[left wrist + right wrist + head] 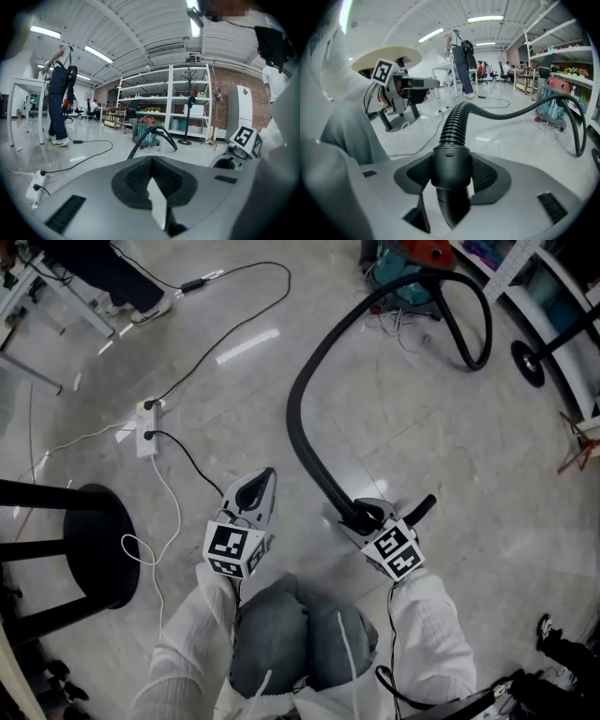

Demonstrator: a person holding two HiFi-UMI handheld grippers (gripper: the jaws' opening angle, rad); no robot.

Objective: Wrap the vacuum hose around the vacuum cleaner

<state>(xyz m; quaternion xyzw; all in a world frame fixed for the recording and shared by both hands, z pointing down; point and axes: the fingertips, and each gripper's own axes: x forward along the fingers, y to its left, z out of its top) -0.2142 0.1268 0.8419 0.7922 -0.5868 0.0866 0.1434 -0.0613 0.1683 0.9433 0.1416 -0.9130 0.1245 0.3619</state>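
Since the hose (pixel 293 409) has to end up around the vacuum cleaner (pixel 398 268) way across the floor, the right gripper (pixel 450 176) is clamped on its cuffed end. The left gripper (pixel 151 180) is closed on nothing, probably spare for guiding loops.

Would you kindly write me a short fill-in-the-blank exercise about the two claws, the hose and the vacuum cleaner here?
1. The right claw grips the end cuff of the vacuum hose, which is ____ in colour.
2. The left claw is shut and holds ____.
3. The vacuum cleaner by the shelves has a ____ top.
Missing words: black; nothing; red.
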